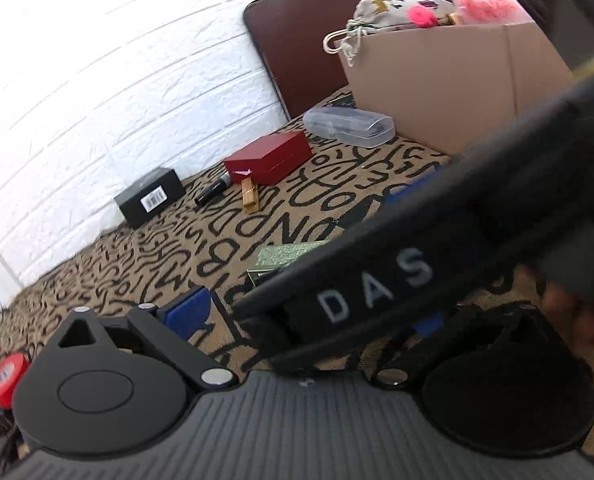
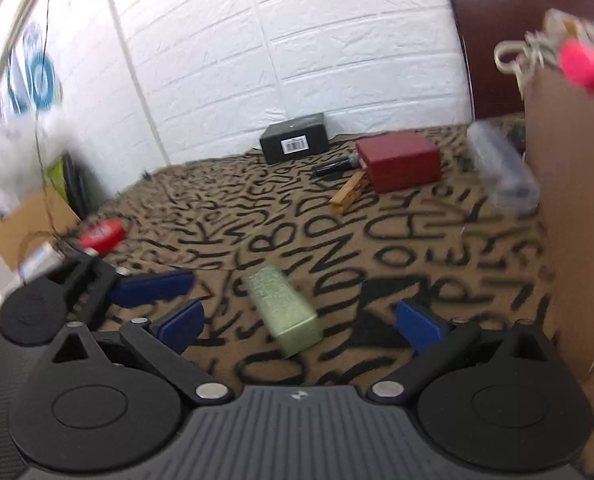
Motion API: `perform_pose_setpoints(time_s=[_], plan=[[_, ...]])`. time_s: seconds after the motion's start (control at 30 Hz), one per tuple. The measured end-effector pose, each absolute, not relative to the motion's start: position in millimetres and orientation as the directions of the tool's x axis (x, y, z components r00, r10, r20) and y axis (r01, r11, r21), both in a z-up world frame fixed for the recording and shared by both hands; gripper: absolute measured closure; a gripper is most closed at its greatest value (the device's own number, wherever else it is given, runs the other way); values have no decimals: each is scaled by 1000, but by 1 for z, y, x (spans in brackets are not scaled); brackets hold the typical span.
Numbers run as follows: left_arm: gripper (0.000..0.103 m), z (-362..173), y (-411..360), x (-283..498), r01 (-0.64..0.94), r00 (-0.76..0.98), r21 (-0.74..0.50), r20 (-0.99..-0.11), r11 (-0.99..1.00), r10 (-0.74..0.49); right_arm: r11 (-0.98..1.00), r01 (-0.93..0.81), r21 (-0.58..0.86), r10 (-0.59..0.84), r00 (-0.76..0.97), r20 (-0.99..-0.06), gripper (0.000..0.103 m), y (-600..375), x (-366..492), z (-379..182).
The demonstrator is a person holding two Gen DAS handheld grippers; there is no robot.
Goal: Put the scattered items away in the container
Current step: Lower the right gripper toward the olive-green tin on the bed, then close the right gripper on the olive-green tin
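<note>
A green tin box [image 2: 283,308] lies on the patterned cloth between the two blue fingers of my right gripper [image 2: 300,326], which is open and does not touch it. In the left wrist view the green box [image 1: 285,258] peeks out behind the right gripper's black body [image 1: 377,280], which crosses in front of my left gripper [image 1: 307,320]. The left gripper is open and holds nothing. The cardboard box [image 1: 457,80] stands at the back right with a drawstring pouch [image 1: 389,12] and pink items in it.
On the cloth lie a red box [image 2: 399,160], a black box with a barcode [image 2: 295,138], a clear plastic case [image 2: 501,168], a black tube [image 2: 333,166], a wooden clip [image 2: 347,192] and a red tape roll [image 2: 103,234]. A white brick wall bounds the far side.
</note>
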State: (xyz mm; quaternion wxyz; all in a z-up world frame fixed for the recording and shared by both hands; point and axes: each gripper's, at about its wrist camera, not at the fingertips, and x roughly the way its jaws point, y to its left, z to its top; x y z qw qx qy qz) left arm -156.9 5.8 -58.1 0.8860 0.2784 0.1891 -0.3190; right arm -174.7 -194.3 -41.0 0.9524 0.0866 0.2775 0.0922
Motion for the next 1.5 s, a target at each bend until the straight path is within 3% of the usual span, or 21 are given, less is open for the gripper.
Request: perform_pose_setpoints(time_s=[0.1, 0.43, 0.7, 1.2, 1.33, 1.43, 1.5], plan=[[0, -58, 4, -163, 670, 724, 369, -513, 644, -460, 978, -173, 116, 208, 803, -558, 0, -188, -165, -43], [0, -58, 5, -156, 705, 688, 323, -529, 631, -497, 961, -218, 168, 275, 782, -559, 7, -194, -159, -48], [0, -56, 4, -147, 774, 611, 277, -563, 569, -557, 942, -284, 181, 336, 759, -557, 32, -195, -152, -44], [0, -56, 6, -145, 787, 597, 275, -565, 552, -570, 949, -283, 137, 307, 746, -590, 33, -188, -149, -42], [0, -56, 8, -136, 809, 559, 228, -585, 542, -587, 934, -279, 223, 357, 730, -583, 34, -204, -153, -42], [0, -56, 9, -127, 825, 513, 159, -614, 543, -600, 922, -308, 234, 387, 714, -584, 51, -208, -153, -42], [0, -54, 10, -126, 829, 508, 160, -616, 535, -602, 919, -330, 215, 392, 701, -596, 54, -207, -150, -40]])
